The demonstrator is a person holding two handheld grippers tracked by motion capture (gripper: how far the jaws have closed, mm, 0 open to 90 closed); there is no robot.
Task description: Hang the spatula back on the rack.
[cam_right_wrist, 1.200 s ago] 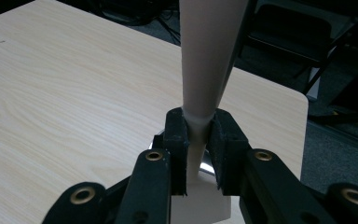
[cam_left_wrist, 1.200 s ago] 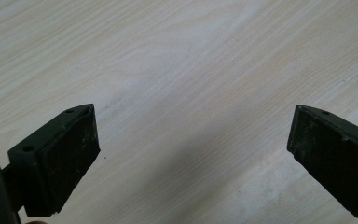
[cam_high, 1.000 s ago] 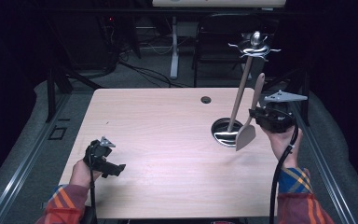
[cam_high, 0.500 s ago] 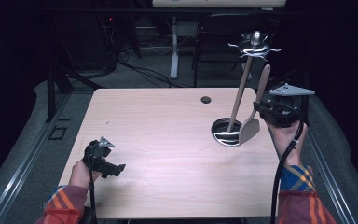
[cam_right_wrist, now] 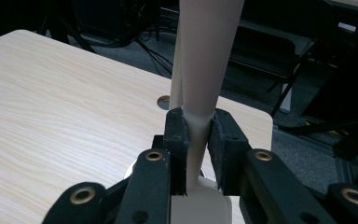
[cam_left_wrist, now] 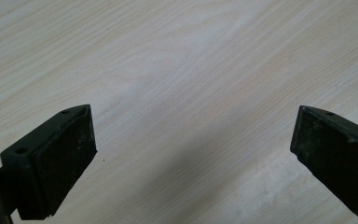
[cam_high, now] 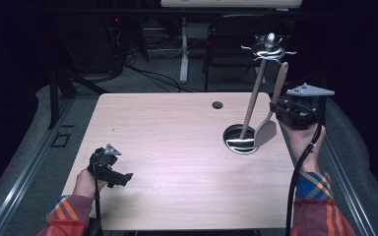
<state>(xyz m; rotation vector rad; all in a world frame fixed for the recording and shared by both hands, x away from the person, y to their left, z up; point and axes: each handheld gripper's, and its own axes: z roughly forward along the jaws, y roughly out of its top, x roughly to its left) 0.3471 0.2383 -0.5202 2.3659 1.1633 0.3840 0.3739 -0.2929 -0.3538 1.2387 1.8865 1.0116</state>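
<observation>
**Spatula held upright over the stand's base**

The spatula (cam_high: 271,110) stands nearly upright, blade down and handle up, at about 3 o'clock on the table (cam_high: 177,147). Its blade hangs just at the 3 o'clock edge of the round metal base (cam_high: 239,139) and seems not to touch the tabletop. The right gripper (cam_high: 275,109) has its jaws clamped on the handle just above the blade; in the right gripper view the pads (cam_right_wrist: 177,140) press the pale handle (cam_right_wrist: 200,70) from both sides. From the base a pole (cam_high: 254,96) leans up to a hook crown (cam_high: 268,48) at 1 o'clock. A small dark hole (cam_high: 217,104) sits at 12 o'clock. The left gripper (cam_high: 112,169) rests at 8 o'clock, jaws spread wide with bare wood between them.
</observation>
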